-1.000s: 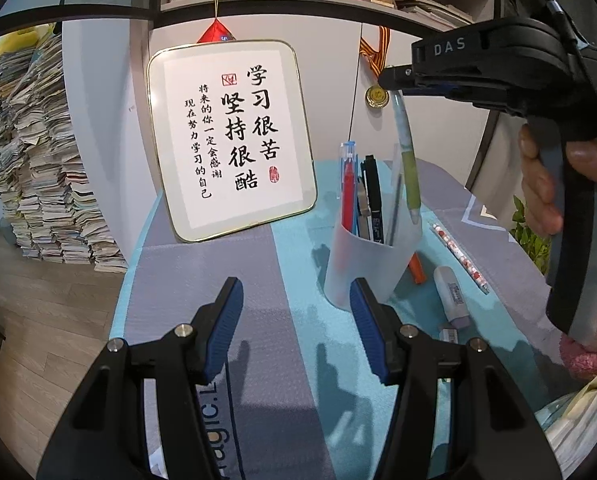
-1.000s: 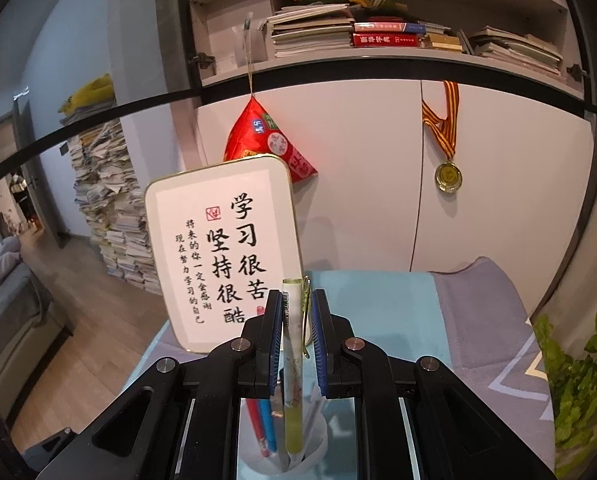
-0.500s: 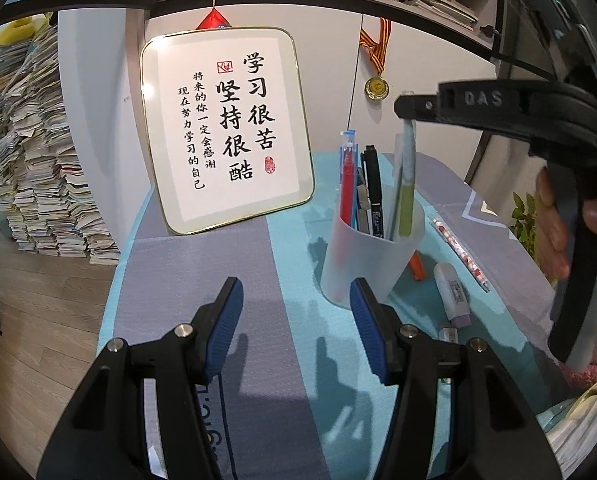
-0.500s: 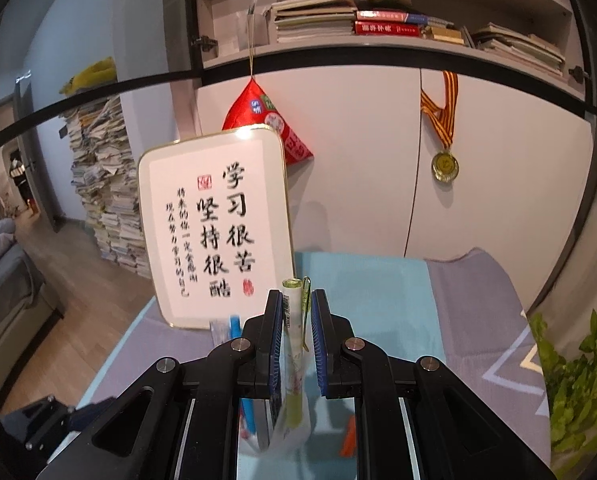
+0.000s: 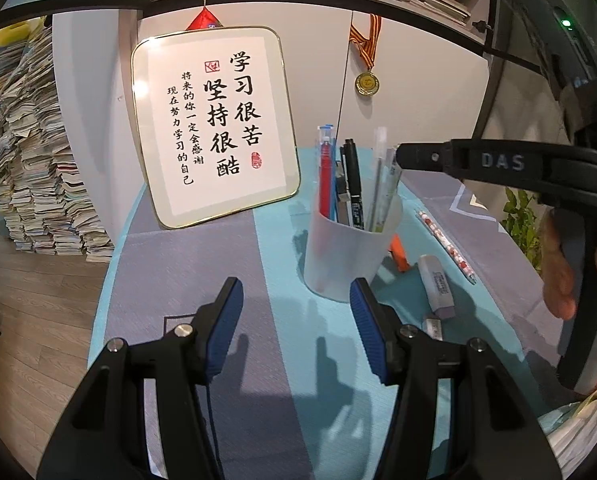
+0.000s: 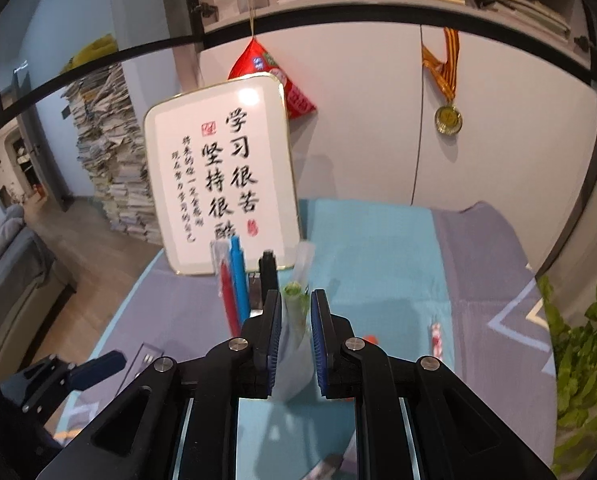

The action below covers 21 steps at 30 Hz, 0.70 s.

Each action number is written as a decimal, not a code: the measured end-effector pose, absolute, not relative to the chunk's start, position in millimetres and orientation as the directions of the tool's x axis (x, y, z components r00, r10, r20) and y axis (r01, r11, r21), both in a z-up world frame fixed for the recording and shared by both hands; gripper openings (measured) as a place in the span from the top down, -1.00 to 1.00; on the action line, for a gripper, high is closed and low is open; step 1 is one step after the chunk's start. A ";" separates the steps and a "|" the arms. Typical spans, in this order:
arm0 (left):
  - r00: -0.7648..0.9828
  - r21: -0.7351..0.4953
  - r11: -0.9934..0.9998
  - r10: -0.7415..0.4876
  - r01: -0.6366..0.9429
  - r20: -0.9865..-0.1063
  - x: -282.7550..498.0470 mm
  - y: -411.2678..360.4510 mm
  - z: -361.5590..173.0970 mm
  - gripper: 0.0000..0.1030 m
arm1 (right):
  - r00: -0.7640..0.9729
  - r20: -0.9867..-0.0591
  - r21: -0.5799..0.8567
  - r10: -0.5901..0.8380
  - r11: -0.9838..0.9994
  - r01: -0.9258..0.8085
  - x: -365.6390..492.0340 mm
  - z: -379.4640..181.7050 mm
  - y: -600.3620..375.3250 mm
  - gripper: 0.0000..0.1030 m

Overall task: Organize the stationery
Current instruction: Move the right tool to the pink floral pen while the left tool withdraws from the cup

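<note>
Compared with 1 second ago, the right gripper [image 6: 294, 332] is sitting lower over the pen cup [image 5: 350, 256], and the green pen [image 6: 296, 308] it carries is now reaching down inside the cup instead of hanging above the rim; the left gripper [image 5: 296, 324] is barely shifting.

Left to right in the left wrist view: the framed calligraphy board [image 5: 214, 128] is leaning against the cabinet; the left gripper is hovering over the grey and teal table mat [image 5: 202, 264] with its jaws standing apart, nothing between them. The translucent pen cup is standing just ahead of its right finger, holding a red pen [image 5: 325, 176], a black pen [image 5: 353, 184] and a clear pen [image 5: 378, 176]. Beside the cup, an orange item [image 5: 399, 256], a correction tape [image 5: 436, 284] and a patterned pencil [image 5: 446, 240] are lying loose on the mat.

Right gripper jaws are pinching the green pen near its top end.

Step in hand, as judged: dropping pen into cup. Next move is calling for parting the jaws so the pen settles against the other 3, then lifting straight up to avoid tipping the light cup. Loose items are remaining to collect.
</note>
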<state>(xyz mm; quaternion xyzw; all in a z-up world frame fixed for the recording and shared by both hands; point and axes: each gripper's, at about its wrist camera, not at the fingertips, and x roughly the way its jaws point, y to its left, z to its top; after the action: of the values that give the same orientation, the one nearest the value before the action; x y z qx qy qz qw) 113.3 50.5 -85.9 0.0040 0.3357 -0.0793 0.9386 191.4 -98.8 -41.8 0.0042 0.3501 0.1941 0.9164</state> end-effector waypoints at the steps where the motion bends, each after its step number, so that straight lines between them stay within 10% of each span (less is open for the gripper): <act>1: 0.760 -0.047 0.987 -0.149 0.155 -0.633 113.1 49.0 -86.1 -0.05 | 0.679 -0.640 0.146 0.360 0.925 -0.352 189.7 -40.4 -101.0 0.71; 21: 0.602 -0.032 0.935 -0.253 0.352 -0.758 106.9 -37.6 -124.7 -0.04 | 0.533 -0.821 0.174 0.206 0.979 -0.111 201.0 -105.6 -214.6 0.53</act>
<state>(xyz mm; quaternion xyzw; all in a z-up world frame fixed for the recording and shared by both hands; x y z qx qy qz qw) 106.9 -37.6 -124.7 0.0602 0.4128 -0.1695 0.8929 201.0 -214.6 -105.6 0.0503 0.4748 0.0906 0.8739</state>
